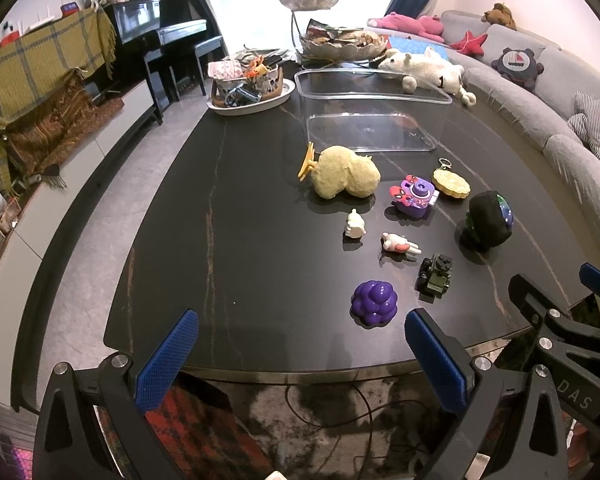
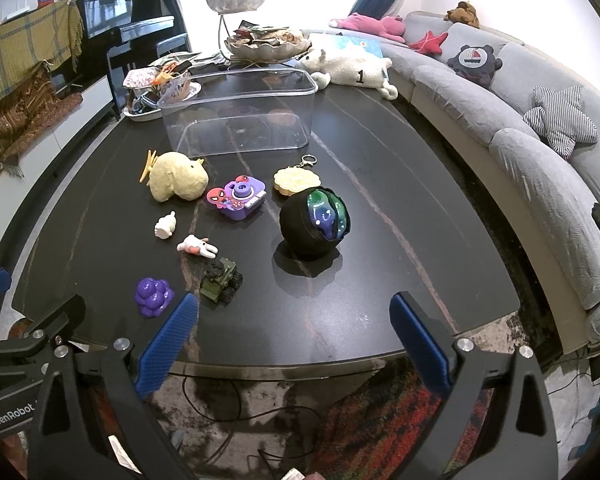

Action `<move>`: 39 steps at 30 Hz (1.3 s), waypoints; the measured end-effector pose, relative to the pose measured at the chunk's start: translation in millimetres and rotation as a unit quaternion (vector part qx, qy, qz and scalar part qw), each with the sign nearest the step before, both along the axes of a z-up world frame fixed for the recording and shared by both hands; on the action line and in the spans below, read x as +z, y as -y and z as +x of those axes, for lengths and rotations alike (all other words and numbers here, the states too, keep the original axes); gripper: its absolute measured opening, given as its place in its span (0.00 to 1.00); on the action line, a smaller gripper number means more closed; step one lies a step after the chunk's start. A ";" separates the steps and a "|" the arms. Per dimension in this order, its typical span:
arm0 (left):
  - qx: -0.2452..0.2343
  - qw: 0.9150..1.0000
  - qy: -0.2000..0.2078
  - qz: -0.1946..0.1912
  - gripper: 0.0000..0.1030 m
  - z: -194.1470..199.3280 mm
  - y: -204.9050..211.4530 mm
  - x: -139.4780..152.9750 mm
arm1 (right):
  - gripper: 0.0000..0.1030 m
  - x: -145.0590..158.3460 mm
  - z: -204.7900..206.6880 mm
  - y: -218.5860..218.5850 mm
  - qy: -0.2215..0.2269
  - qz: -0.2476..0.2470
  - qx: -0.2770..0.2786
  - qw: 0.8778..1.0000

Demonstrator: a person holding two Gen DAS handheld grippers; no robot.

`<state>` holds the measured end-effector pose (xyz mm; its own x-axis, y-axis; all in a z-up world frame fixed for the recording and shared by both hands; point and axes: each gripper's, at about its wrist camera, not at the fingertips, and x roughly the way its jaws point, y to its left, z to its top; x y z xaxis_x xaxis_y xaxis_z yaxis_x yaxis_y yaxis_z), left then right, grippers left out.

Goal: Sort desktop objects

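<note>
Both tongs spread wide, nothing pinched, both hanging off the near edge of the dark table [image 1: 228, 208]. Left gripper [image 1: 302, 360] sits left of the toy cluster: purple grape toy [image 1: 374, 303] lies just ahead of its right blue pad, not touching, and every other toy is further out and to the right. Right gripper [image 2: 294, 344] is seen at the right edge of the left view, beside the left one. From the right wrist, the green toy truck [image 2: 221, 280] is just beyond the left pad's tip, with the grape toy to its left outside the jaw span. Black ball with green-purple insert [image 2: 314, 222] is ahead and roughly centred between the right tongs' pads, well out on the table. Past the truck: white-pink bunny figure [image 2: 197, 246], small white figure [image 2: 165, 226], purple toy camera [image 2: 238, 197], and yellow round keychain [image 2: 296, 180] just behind the ball. Beige plush [image 2: 177, 181] with a yellow hair clip [image 2: 148, 165] touching its left side sits furthest of the loose items. Clear plastic bin [image 2: 240, 120] stands upright behind the plush, with none of these toys inside. White plush [image 2: 350, 66] lies beyond it at the far table edge near the grey sofa [image 2: 540, 168].
</note>
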<state>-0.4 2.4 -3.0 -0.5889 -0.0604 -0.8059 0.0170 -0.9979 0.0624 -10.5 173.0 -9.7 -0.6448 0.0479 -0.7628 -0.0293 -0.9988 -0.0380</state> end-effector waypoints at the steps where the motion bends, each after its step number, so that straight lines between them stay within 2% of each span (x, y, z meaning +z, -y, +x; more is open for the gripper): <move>1: 0.000 1.000 0.001 0.001 0.99 -0.5 -0.1 -0.4 | 0.93 -0.2 -0.2 -0.2 0.000 0.000 0.000 1.000; 10: 0.004 1.000 0.009 0.020 0.99 -6.0 -1.6 -5.7 | 0.91 -2.2 -3.5 -4.6 -0.002 -0.006 -0.004 1.000; 31: -0.001 0.999 0.029 0.027 0.98 -26.9 -11.9 -17.7 | 0.88 -14.2 -22.2 -14.8 0.000 -0.017 -0.009 1.000; 33: -0.007 0.999 0.034 0.027 0.97 -31.0 -14.2 -19.3 | 0.87 -15.5 -25.1 -15.3 0.001 -0.016 -0.008 1.000; 35: -0.017 0.999 0.040 0.032 0.92 -35.9 -16.4 -20.6 | 0.86 -16.3 -28.1 -15.8 0.001 -0.015 -0.007 1.000; 39: -0.027 0.999 0.037 0.026 0.91 -44.0 -19.6 -19.2 | 0.84 -15.7 -34.2 -16.1 -0.001 -0.013 -0.005 1.000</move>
